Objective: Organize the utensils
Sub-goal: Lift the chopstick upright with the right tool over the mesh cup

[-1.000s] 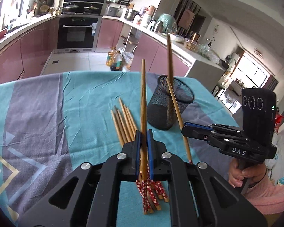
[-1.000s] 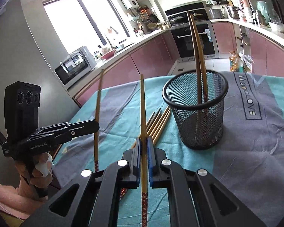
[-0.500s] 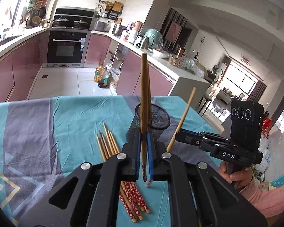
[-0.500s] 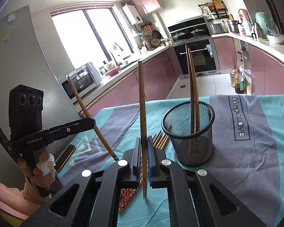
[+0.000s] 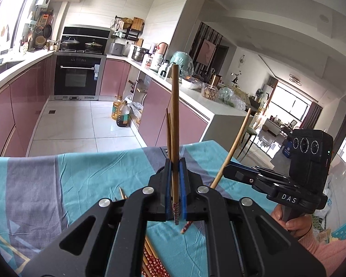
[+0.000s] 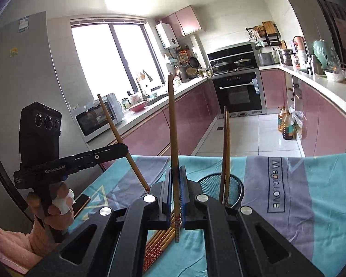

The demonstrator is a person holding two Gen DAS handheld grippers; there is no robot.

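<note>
Over the teal tabletop, each gripper is pinching one chopstick upright, left gripper and right gripper both clamped tight; two sticks already stand in the mesh cup; a bunch of loose chopsticks lies on the cloth, so maybe halfway done.

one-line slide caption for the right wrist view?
Right gripper clamps one chopstick upright above the mesh holder, which holds two more; left gripper grips another.
</note>
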